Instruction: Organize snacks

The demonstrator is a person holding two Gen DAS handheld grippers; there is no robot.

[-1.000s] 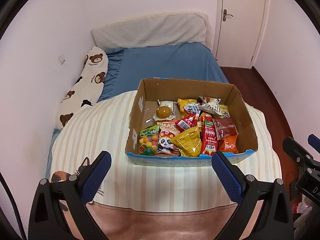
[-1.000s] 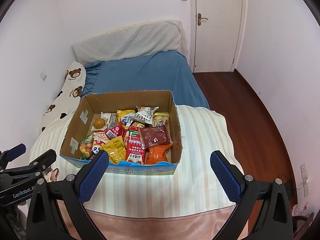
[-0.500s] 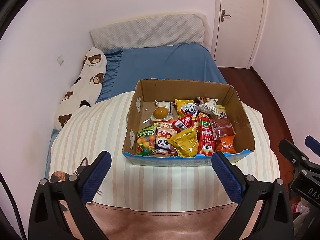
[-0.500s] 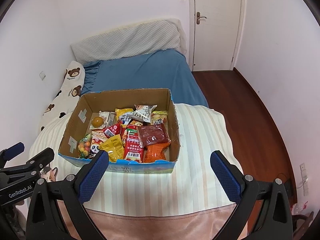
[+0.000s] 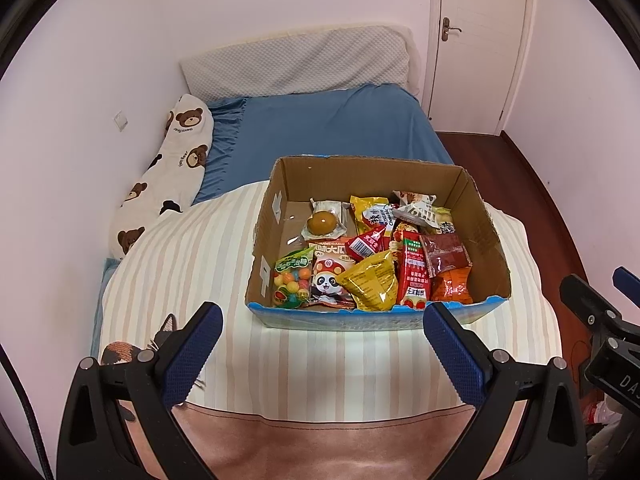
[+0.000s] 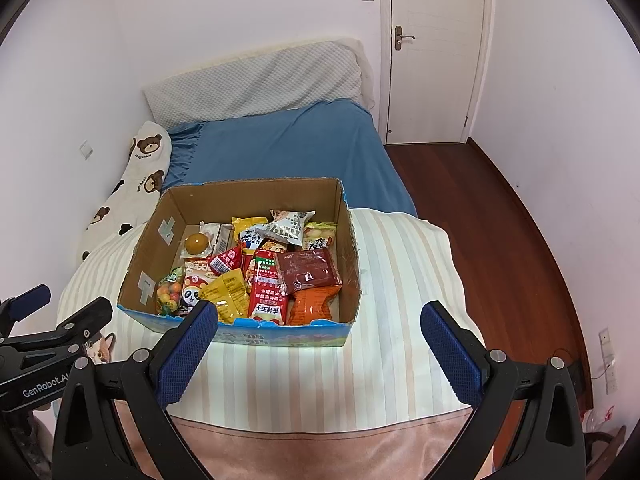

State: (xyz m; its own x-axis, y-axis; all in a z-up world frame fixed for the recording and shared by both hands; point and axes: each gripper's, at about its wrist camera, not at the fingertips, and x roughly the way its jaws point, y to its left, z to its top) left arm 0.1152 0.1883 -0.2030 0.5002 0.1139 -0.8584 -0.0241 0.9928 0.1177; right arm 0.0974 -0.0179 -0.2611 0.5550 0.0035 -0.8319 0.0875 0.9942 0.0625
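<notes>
An open cardboard box (image 5: 276, 216) (image 6: 348, 240) sits on a striped quilt and holds several snack packets. Among them are a yellow bag (image 5: 370, 286) (image 6: 228, 294), a dark red packet (image 5: 444, 254) (image 6: 308, 270), an orange packet (image 5: 452, 286) (image 6: 312, 304), a bag of coloured candy balls (image 5: 292, 282) (image 6: 170, 290) and a wrapped round yolk-coloured snack (image 5: 322, 222) (image 6: 197, 242). My left gripper (image 5: 322, 332) hangs open, short of the box's near wall, with nothing between its fingers. My right gripper (image 6: 318, 330) is open too, just before the box's front edge, holding nothing.
The striped quilt (image 5: 192, 264) (image 6: 400, 264) covers the near end of a bed with a blue sheet (image 5: 324, 124). A bear-print pillow (image 5: 172, 172) lies along the left wall. Dark wood floor (image 6: 492, 220) and a white door (image 6: 432, 52) lie to the right.
Both cameras have drifted slightly, so the box sits a little lower and nearer in the views. Both grippers stay open and empty.
</notes>
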